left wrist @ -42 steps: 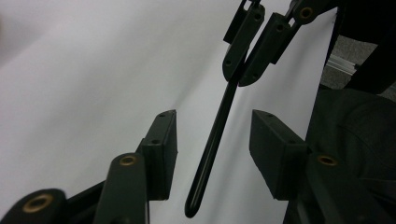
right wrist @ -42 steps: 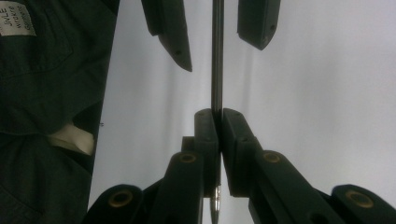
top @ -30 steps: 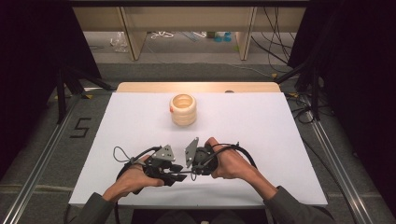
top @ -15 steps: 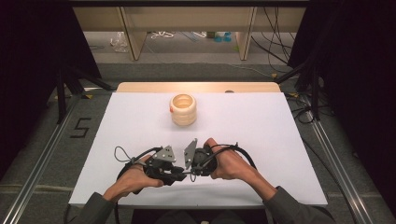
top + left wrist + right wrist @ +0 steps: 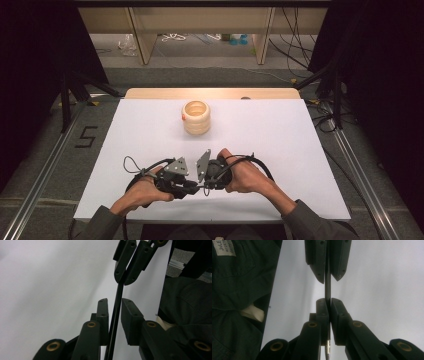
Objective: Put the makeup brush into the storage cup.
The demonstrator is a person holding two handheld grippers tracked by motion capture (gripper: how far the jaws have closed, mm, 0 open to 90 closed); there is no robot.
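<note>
Rod unmoved since before; left gripper's jaws closing around it.

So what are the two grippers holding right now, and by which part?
A thin dark rod spans between them. The right gripper is shut on one end; the left gripper, whose jaws have just been closing, straddles the other end, not yet clamped.

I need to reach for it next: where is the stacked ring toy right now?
In the high view the stacked ring toy stands on the white table, near its far edge and about midway across, well beyond the two tongs held together at the near side.
</note>
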